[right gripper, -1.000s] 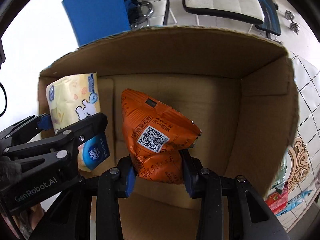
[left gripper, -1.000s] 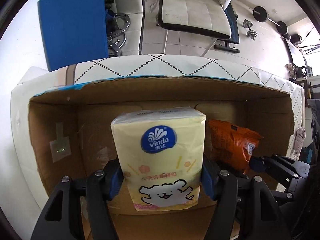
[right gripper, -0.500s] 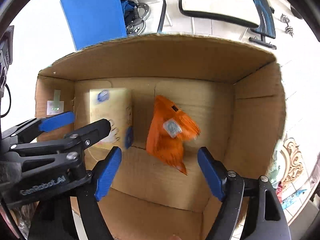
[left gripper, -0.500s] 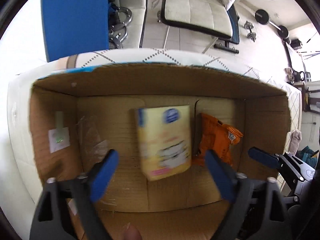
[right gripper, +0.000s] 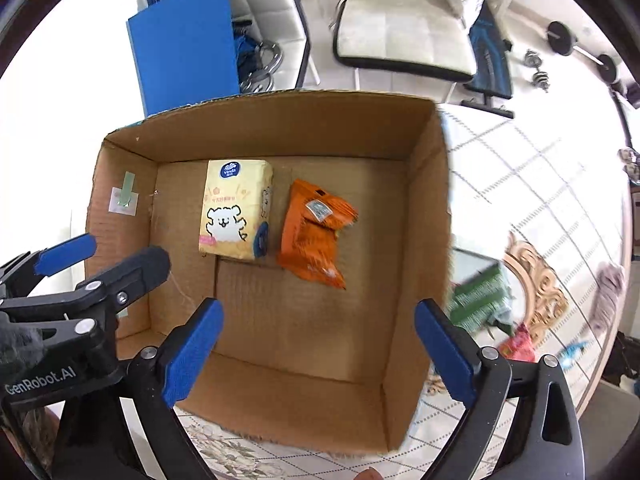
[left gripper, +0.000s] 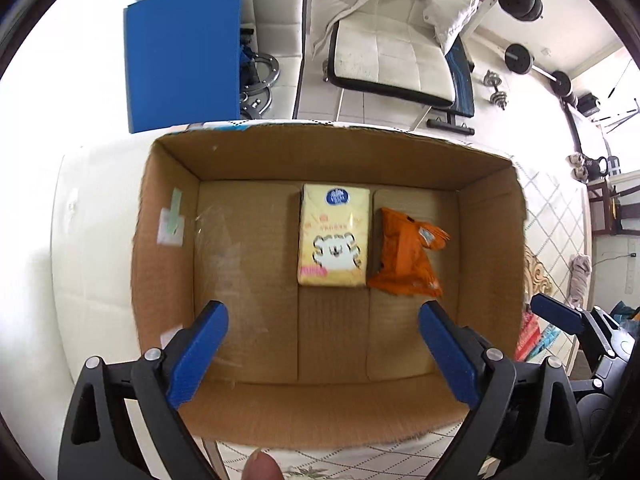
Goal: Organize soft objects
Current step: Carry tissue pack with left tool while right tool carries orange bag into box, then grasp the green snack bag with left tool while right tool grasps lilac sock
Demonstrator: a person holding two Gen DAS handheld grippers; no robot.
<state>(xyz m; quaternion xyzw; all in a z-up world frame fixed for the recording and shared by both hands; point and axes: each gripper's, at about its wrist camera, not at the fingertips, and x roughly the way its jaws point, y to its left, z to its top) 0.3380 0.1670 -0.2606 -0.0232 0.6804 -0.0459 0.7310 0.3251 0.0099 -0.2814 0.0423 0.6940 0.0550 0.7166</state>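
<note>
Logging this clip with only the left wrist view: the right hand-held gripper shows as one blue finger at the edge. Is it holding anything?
Observer: No. The right hand-held gripper has nothing between its fingers and its jaws are opening; the orange snack bag lies on the box floor.
Operator: Anything outside the box on that side?
Observer: A green packet lies on the tablecloth beside the cardboard box.
Operator: Is the tissue pack's right side printed?
Observer: Yes, the tissue pack has a blue oval logo there.
</note>
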